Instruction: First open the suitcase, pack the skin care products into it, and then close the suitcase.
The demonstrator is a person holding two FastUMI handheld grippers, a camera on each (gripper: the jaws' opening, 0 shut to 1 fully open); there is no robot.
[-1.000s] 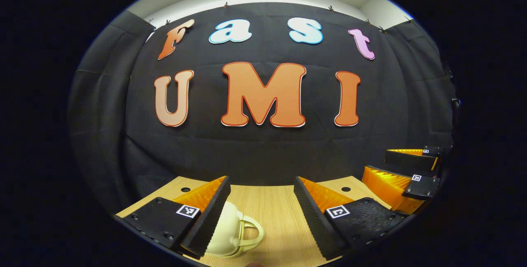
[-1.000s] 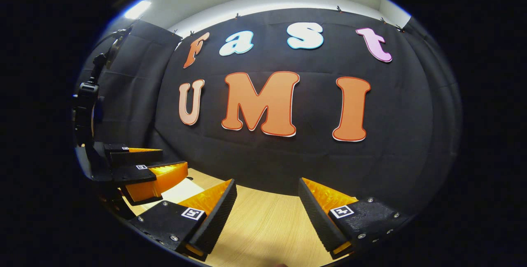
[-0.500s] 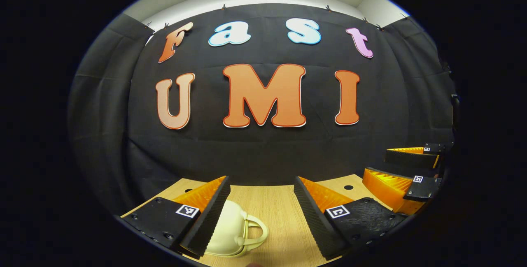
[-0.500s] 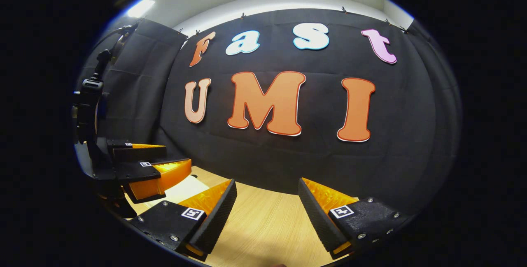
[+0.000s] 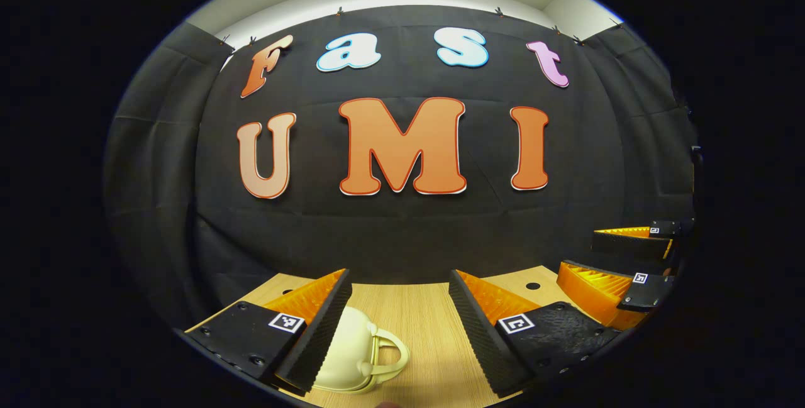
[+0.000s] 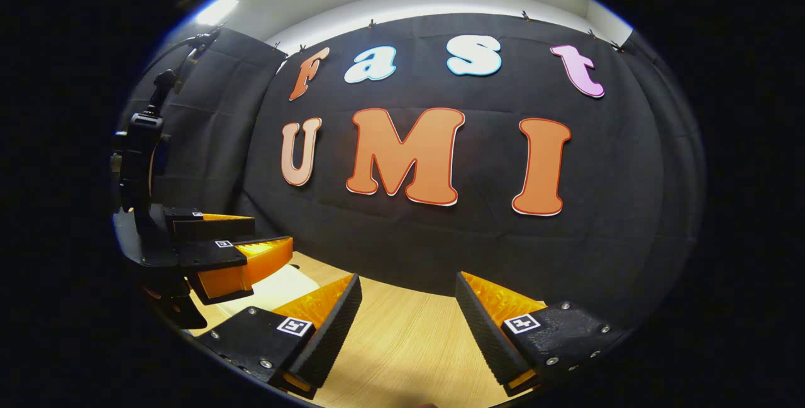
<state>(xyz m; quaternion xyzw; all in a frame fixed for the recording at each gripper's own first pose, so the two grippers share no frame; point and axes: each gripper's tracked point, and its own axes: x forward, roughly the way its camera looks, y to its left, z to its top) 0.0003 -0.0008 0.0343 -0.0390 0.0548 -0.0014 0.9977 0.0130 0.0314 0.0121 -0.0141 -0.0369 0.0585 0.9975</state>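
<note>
Left gripper open above cream suitcase on table.

Table: pale wood-grain surface, smooth with a low sheen, drilled with small round holes. Suitcase: cream moulded shell, smooth and slightly glossy, looking like hard plastic; its handle has the same finish. Left gripper: fingers faced with fine ribbed pads, matt; outer bodies rough-textured matt plastic, fixed with small metal screws and bearing paper-like printed tags. Right gripper: same ribbed, matt facing. Wall: matt woven cloth, softly creased.
</note>
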